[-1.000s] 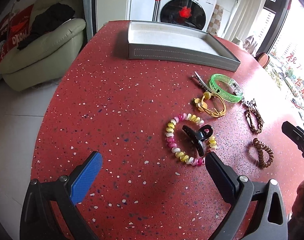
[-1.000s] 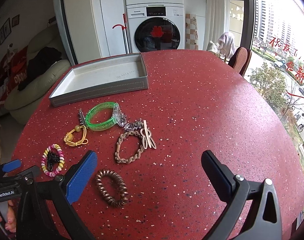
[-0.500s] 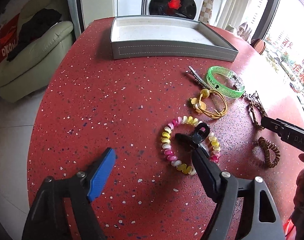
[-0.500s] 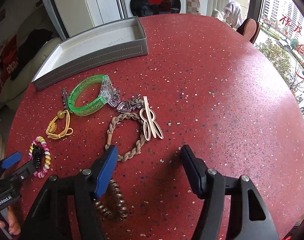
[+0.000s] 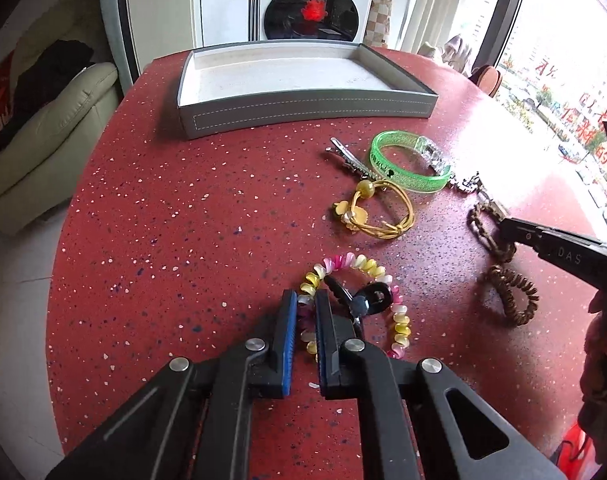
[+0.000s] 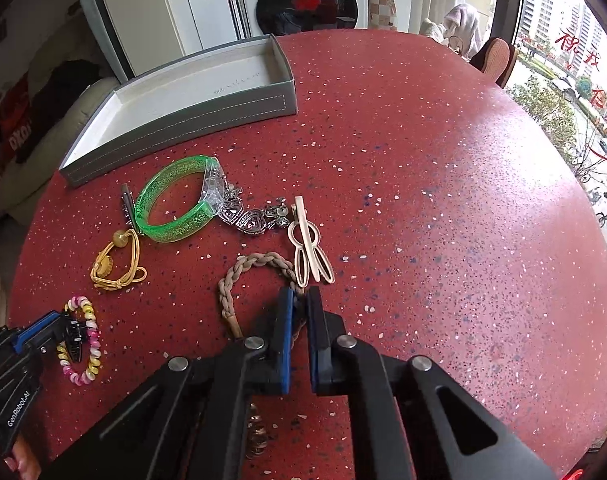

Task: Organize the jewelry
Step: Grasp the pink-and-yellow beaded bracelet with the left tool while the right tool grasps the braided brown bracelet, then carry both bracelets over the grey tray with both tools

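Both grippers are down on the red speckled bench (image 6: 443,184), each clamped on a piece of jewelry. The left gripper (image 5: 306,304) has its blue-padded fingers pinched on the near-left side of the pink-and-yellow spiral band (image 5: 367,266), which lies flat on the bench with a black claw clip (image 5: 369,300) resting inside its ring. The right gripper (image 6: 299,304) is clenched on the right side of the braided beige bracelet (image 6: 239,276), the cord caught between its pads.

The rest of the jewelry is strewn between them and the grey tray (image 5: 303,109), which sits at the far side of the bench with its pale lining bare. A green glitter bangle (image 6: 171,208) touches a silver heart-link chain (image 6: 247,220); a cream hair clip (image 6: 309,248) lies just beside the braid. A yellow cord tie (image 6: 115,264) with a bead sits near the bangle, a silver alligator clip (image 5: 345,158) beside it. A brown coil hair tie (image 5: 511,296) lies near the right gripper's body. Behind the bench stands a washing machine (image 5: 311,4).
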Action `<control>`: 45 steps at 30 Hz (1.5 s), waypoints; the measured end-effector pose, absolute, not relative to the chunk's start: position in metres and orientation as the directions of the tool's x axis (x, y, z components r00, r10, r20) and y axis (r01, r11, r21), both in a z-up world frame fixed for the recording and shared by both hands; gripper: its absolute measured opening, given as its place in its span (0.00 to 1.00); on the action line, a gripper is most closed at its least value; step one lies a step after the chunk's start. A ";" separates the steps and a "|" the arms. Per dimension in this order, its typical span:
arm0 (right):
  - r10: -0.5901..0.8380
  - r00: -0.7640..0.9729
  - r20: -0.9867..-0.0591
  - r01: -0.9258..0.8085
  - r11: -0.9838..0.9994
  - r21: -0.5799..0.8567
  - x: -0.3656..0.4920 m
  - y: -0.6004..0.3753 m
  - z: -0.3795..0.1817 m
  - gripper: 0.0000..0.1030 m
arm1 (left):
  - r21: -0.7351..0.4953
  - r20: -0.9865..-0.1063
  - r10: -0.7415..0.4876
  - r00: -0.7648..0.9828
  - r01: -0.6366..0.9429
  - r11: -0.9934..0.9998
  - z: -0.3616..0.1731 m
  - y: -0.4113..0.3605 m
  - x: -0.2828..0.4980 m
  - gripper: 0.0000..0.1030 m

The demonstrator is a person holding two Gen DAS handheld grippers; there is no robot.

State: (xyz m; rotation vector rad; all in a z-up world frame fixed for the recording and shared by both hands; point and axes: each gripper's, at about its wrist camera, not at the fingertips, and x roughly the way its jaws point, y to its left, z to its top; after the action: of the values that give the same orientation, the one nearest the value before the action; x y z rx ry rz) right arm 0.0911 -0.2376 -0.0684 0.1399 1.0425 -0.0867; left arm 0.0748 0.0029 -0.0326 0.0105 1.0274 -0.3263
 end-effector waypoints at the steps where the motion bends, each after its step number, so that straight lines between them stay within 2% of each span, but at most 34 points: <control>1: 0.004 0.504 -0.864 0.136 0.987 0.084 0.090 -0.239 -0.068 0.07 | -0.161 -0.832 -0.279 0.479 0.273 0.949 -0.030 0.005 0.073 0.26; 15: 0.120 0.623 -0.773 0.037 0.982 0.183 0.082 -0.237 -0.010 0.07 | -0.243 -0.750 -0.368 0.550 0.289 0.926 0.028 0.027 0.078 0.26; 27: 0.201 0.645 -0.737 -0.031 0.971 0.238 0.165 -0.232 0.028 0.07 | -0.205 -0.699 -0.335 0.631 0.272 0.940 0.073 0.013 0.171 0.26; 33: 0.225 0.639 -0.735 -0.040 0.965 0.261 0.232 -0.233 0.026 0.07 | -0.182 -0.705 -0.290 0.648 0.230 0.956 0.066 0.004 0.243 0.26; 45: 0.208 0.590 -0.780 -0.006 0.967 0.254 0.332 -0.232 -0.023 0.07 | -0.134 -0.808 -0.201 0.554 0.159 0.978 -0.007 -0.010 0.342 0.26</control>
State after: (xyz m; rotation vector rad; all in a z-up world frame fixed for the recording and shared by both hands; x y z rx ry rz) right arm 0.3317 -0.2316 -0.0234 0.2348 0.9333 0.1257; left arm 0.3423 -0.0097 -0.0069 -0.0473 0.9606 -0.2128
